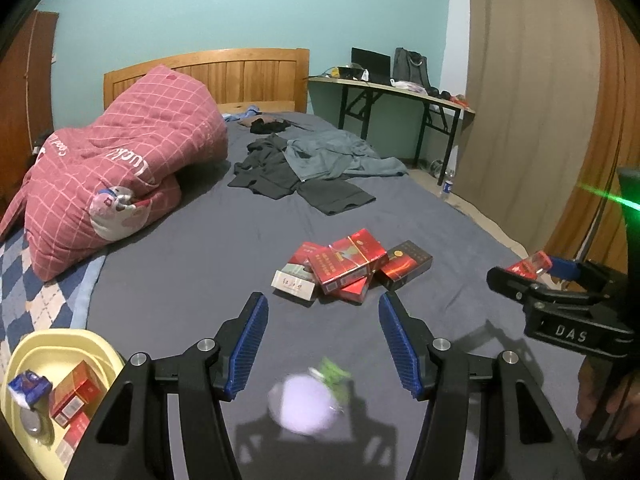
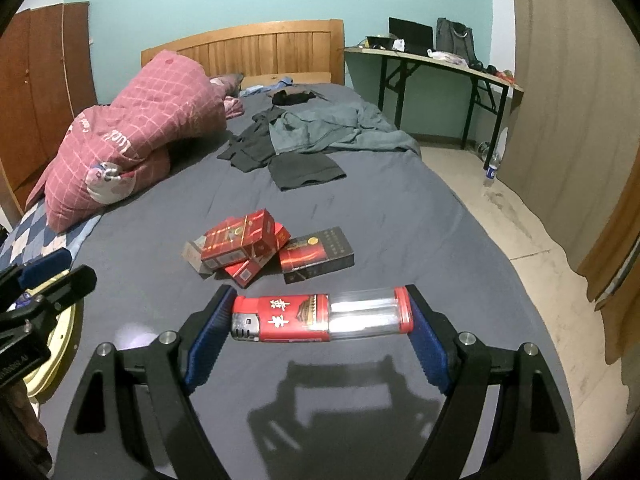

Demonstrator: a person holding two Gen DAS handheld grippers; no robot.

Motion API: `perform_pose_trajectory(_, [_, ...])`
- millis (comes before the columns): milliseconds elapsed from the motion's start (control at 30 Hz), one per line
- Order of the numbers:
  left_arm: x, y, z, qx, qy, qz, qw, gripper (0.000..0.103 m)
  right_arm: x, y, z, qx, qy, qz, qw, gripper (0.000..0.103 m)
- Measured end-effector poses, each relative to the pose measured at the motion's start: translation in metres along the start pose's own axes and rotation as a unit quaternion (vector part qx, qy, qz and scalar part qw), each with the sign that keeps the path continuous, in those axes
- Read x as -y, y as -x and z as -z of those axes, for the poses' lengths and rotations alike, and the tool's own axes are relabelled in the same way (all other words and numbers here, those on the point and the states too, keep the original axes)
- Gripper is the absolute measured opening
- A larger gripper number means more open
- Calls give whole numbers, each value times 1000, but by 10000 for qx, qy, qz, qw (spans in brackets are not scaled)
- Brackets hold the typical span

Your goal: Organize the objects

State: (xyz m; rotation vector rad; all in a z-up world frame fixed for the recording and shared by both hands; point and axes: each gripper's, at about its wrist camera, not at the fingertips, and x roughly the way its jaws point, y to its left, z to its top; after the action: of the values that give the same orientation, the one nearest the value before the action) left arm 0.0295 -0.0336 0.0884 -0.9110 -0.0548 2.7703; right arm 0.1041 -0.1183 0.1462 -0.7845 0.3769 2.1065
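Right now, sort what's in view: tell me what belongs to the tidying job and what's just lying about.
Job:
- lighter, clamped in the right gripper
- cigarette packs piled on the bed
- yellow basin, already holding packs
- left gripper, open

Lying about:
- pink quilt
- dark clothes
- folding desk

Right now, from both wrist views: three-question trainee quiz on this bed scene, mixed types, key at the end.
1. True or false: the right hand-held gripper grips the lighter by its two ends.
2. The left hand-held gripper is: A) shut on a box B) open, holding nothing C) out of view.
3. Fill in: the yellow tub already holds red ____.

Key: 1 true; 2 B; 3 boxes.
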Motion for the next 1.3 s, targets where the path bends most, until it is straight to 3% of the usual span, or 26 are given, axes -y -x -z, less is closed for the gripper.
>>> perform_pose_trajectory(300, [-12, -29, 6, -258, 58, -87, 9996, 58, -2, -14, 9, -123, 0, -45, 9999, 82])
perform_pose_trajectory(633, [-39, -87, 30, -804, 121, -671, 9944, 57, -2, -38, 21, -316, 5, -100, 9995, 82])
perform_pose_trajectory(867, [-56, -121, 43, -1136, 348, -749, 9901, 57, 0, -59, 30, -493, -18, -126, 9987, 82])
perform_pose_trajectory(1133, [-70, -141, 48, -1188, 435, -909, 9878, 58, 1, -73, 34, -578, -54, -186, 9981, 82])
perform_pose_trajectory(1300, [-82, -151, 54, -1351, 676, -811, 9852, 58, 2, -81, 36, -642, -132, -218, 9976, 82])
